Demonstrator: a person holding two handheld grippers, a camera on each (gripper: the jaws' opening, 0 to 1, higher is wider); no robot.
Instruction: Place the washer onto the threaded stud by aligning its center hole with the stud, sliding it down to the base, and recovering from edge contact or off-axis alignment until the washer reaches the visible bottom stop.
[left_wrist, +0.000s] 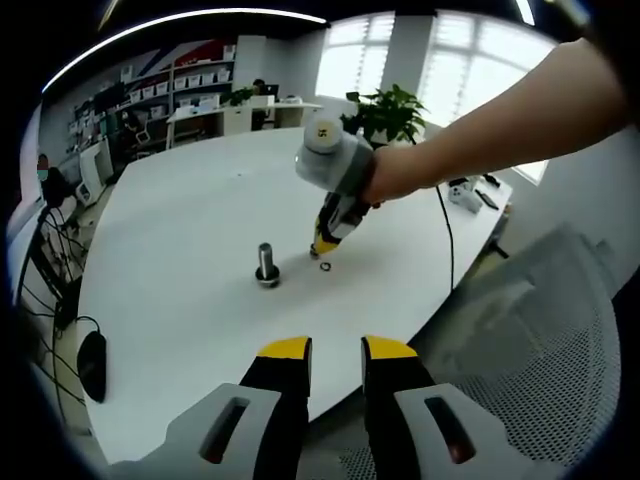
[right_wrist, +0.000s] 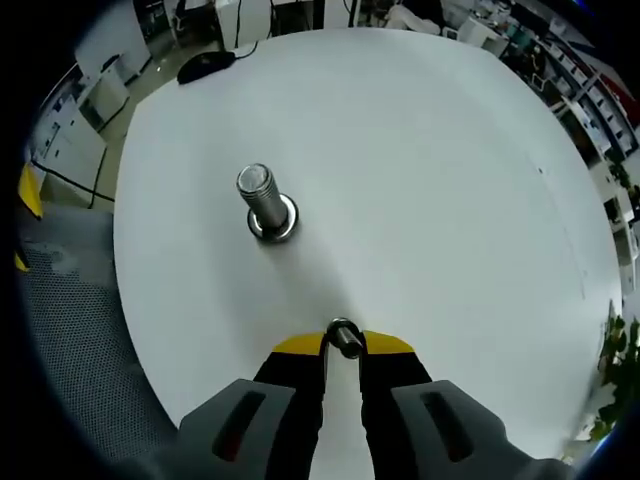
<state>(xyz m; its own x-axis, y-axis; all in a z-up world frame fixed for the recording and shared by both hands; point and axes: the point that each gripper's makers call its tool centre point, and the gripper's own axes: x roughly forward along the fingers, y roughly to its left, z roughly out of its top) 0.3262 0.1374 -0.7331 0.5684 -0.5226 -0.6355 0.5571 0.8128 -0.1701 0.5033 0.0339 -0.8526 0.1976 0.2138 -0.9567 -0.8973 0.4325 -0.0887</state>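
1. Spreading across both views is a broad white worktop (left_wrist: 190, 290), and nothing stands on its middle but the task's own two parts.
2. Reaching in from the right of the left gripper view is a person's hand (left_wrist: 395, 172), which holds the right tongs (left_wrist: 322, 250) tipped down toward the worktop.
3. Rising from the bottom of the left gripper view, the left tongs (left_wrist: 336, 350) hang back at the near edge of the worktop, with a narrow gap between the yellow tips and nothing in it: released and idle.
4. Standing upright on its head is the threaded stud (right_wrist: 262, 200), well apart from both tongs, with bare thread from top to base (no ring on it anywhere).
5. Smallest is the washer (right_wrist: 344, 336). In the right gripper view it sits right at the yellow tips of the right tongs (right_wrist: 344, 345), which look closed around it, though I cannot tell whether it is lifted.
6. The left gripper view adds a side look: the washer (left_wrist: 325, 266) lies low against the worktop, just beside the tong tips, so I judge the grasp is only now being made.
7. Progress is therefore early. Still to come: lifting, carrying across to the stud, centring the hole, and sliding down to the bottom stop.
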